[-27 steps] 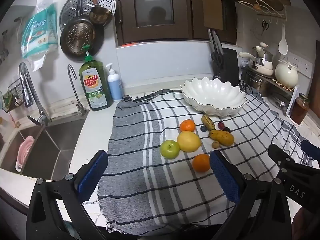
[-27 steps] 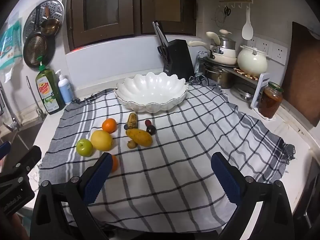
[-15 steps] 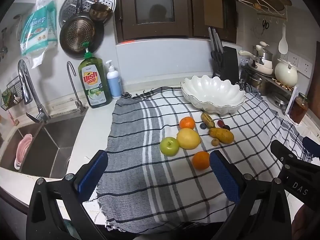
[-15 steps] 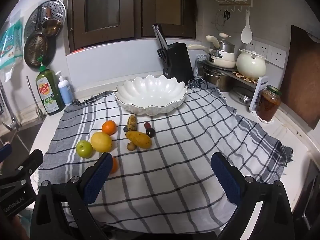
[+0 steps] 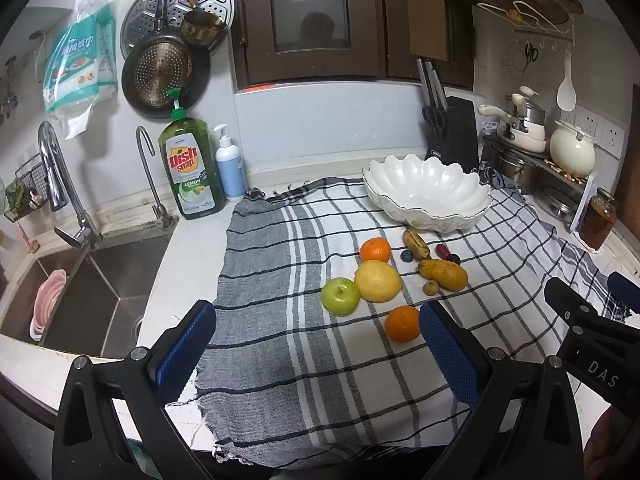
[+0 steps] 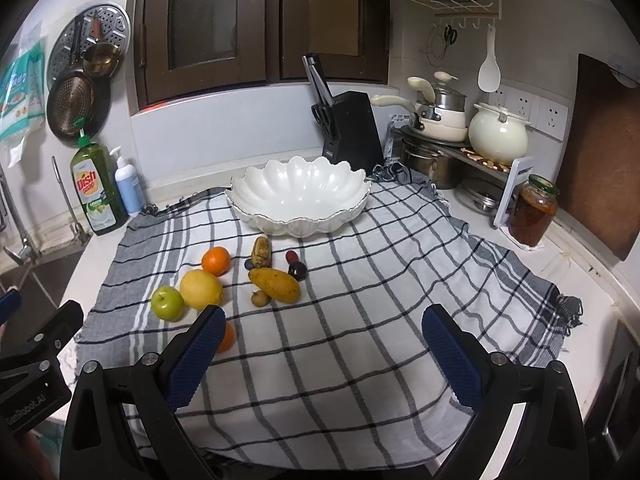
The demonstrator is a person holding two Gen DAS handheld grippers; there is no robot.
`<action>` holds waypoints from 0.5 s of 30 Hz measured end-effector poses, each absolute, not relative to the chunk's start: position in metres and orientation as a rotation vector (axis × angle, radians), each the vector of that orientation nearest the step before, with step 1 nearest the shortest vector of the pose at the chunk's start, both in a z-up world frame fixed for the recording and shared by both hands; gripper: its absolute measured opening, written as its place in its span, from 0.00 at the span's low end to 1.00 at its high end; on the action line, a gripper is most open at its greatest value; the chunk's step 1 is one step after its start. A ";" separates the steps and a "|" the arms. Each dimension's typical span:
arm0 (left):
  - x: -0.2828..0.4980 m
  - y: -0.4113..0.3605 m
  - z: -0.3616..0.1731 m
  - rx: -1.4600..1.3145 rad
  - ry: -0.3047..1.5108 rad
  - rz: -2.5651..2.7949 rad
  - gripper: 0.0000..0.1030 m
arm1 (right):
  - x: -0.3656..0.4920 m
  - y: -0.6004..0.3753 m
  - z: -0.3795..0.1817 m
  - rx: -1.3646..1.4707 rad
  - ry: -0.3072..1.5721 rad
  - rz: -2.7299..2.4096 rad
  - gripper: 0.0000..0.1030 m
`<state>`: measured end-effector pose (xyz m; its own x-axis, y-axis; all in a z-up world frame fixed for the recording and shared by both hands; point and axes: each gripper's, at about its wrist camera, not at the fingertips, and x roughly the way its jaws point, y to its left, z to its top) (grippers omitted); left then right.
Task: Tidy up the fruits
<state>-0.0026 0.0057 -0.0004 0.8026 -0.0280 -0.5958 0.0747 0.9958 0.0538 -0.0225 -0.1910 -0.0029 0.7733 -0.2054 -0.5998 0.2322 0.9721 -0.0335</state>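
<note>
Fruit lies on a checked cloth [image 5: 280, 280] in front of an empty white scalloped bowl [image 5: 426, 194]: a green apple [image 5: 340, 296], a yellow lemon [image 5: 377, 281], two oranges [image 5: 375, 249] [image 5: 403, 323], a mango [image 5: 443, 275], a small banana [image 5: 416, 239] and small dark fruits. My left gripper [image 5: 316, 348] is open and empty, near the cloth's front edge. My right gripper [image 6: 320, 352] is open and empty, to the right of the fruit; the bowl [image 6: 298, 198] stands beyond.
A sink [image 5: 80, 292] with taps lies left of the cloth. A dish soap bottle [image 5: 192, 168] and pump bottle [image 5: 230, 170] stand at the back. A knife block [image 6: 352, 126], pots [image 6: 498, 134] and a jar [image 6: 534, 210] stand at the right.
Both grippers have drifted slightly; the scene sits a little lower and closer in both views. Nothing was grasped or moved.
</note>
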 end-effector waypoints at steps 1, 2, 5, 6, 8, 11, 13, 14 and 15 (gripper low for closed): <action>-0.002 0.005 0.000 0.076 0.638 -0.055 1.00 | -0.022 -0.191 -0.003 0.043 0.646 -0.237 0.97; -0.002 0.005 -0.001 0.078 0.636 -0.054 1.00 | -0.023 -0.191 -0.003 0.043 0.646 -0.236 0.97; -0.002 0.006 0.000 0.077 0.637 -0.056 1.00 | -0.023 -0.191 -0.004 0.043 0.644 -0.235 0.97; -0.002 0.006 0.000 0.077 0.637 -0.056 1.00 | -0.023 -0.191 -0.004 0.042 0.643 -0.236 0.97; -0.002 0.006 0.001 0.076 0.639 -0.055 1.00 | -0.023 -0.191 -0.004 0.041 0.643 -0.235 0.97; -0.002 0.006 0.000 0.077 0.637 -0.055 1.00 | -0.024 -0.192 -0.004 0.042 0.642 -0.234 0.97; -0.002 0.005 0.002 0.078 0.636 -0.056 1.00 | -0.024 -0.192 -0.004 0.042 0.641 -0.235 0.97; -0.002 0.005 0.003 0.079 0.636 -0.056 1.00 | -0.024 -0.192 -0.004 0.043 0.641 -0.236 0.97; -0.001 0.004 0.003 0.079 0.636 -0.057 1.00 | -0.024 -0.192 -0.004 0.042 0.641 -0.236 0.97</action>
<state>-0.0014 0.0040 0.0035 0.8031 -0.0284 -0.5952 0.0772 0.9954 0.0567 -0.0238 -0.1917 -0.0038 0.7758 -0.2053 -0.5966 0.2314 0.9723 -0.0336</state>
